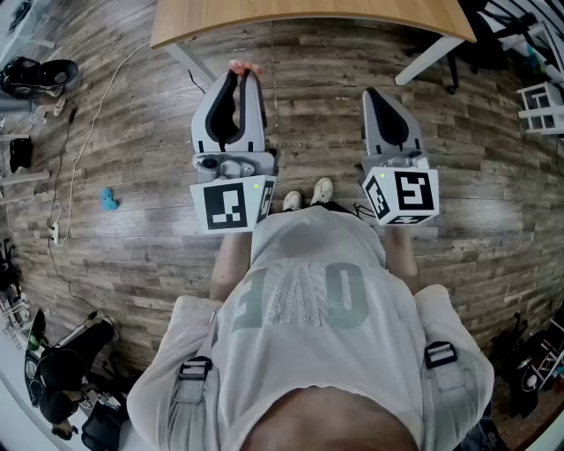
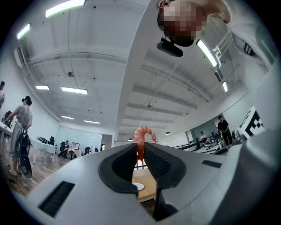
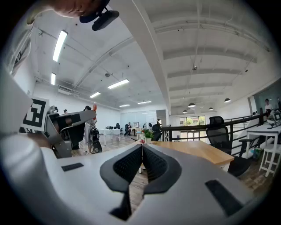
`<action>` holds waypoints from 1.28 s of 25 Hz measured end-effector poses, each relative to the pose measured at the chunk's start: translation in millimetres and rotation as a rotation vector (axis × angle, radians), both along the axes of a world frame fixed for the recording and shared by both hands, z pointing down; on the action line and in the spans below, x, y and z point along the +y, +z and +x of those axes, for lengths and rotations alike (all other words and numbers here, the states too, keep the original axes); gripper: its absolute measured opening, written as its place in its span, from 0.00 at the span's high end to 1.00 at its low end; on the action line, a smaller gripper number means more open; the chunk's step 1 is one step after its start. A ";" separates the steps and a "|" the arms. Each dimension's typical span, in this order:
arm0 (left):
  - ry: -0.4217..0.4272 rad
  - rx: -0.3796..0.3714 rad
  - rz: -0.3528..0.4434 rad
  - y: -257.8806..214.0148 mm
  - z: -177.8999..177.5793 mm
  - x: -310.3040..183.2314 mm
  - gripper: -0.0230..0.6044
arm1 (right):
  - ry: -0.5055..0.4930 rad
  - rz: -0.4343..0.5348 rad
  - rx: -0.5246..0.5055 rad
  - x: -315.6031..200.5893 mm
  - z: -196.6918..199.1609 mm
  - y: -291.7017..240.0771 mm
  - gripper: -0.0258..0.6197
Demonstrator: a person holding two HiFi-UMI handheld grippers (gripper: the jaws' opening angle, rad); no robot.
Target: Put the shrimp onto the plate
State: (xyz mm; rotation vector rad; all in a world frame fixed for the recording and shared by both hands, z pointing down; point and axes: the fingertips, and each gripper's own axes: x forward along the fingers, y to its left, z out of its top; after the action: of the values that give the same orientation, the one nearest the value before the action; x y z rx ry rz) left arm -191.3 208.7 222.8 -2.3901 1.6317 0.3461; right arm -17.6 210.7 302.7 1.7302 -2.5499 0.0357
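head view: left gripper (image 1: 244, 77) and right gripper (image 1: 373, 92) over wood floor (image 1: 326, 79), just short of tabletop (image 1: 308, 18) edge. left clamped on curled pink-orange shrimp (image 2: 141, 139), jutting past the tips. right jaws together, empty.

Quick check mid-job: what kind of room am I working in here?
Probably an open-plan office or lab: a black office chair by a wooden table, white desks further back, and strip lights on the ceiling.

Matt grey plastic left gripper (image 1: 243, 76), glossy shrimp (image 2: 141, 137), smooth wooden table (image 1: 308, 18), wood-grain floor (image 1: 132, 132).
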 end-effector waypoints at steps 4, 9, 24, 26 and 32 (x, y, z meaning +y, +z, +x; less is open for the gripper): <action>-0.003 0.000 -0.006 2.7 1.5 -2.6 0.88 | 0.000 -0.001 0.008 -3.2 1.3 1.2 0.93; -0.011 0.001 -0.021 6.4 -1.6 -8.3 0.88 | 0.001 -0.016 0.021 -6.3 0.6 4.5 0.93; 0.000 -0.001 -0.028 15.0 31.2 -39.1 0.87 | -0.002 -0.032 0.002 -17.4 42.3 18.6 0.93; 0.001 -0.002 -0.020 15.3 41.2 -43.4 0.87 | 0.002 -0.030 0.001 -20.8 53.7 20.1 0.93; -0.019 0.000 -0.010 15.4 62.4 -50.8 0.88 | -0.003 -0.023 -0.006 -24.9 83.3 22.1 0.93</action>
State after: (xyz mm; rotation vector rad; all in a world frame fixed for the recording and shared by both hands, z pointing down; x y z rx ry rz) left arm -128.9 157.9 238.2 -2.3800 1.6587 0.3354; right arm 65.7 185.8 324.8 1.7214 -2.5462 0.0698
